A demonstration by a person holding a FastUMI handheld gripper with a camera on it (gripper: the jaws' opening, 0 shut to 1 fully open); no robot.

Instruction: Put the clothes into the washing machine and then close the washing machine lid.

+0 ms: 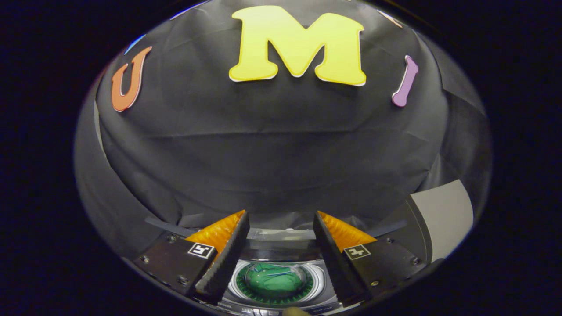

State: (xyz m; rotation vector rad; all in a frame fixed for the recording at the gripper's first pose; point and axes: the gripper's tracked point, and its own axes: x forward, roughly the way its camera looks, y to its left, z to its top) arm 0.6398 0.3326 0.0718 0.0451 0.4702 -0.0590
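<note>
One gripper (281, 228) is here, with two fingers (224, 259) standing apart and nothing between them. Below them is one washing machine (281, 303), with one round drum opening (275, 281). One green garment (274, 281) lies in that drum. One pale panel (443, 215) stands beside it.

Soft green cloth clothes (274, 281) lie behind the washing machine's (322, 285) glossy lid; the booth wall (263, 145) is matt, creased cloth
</note>
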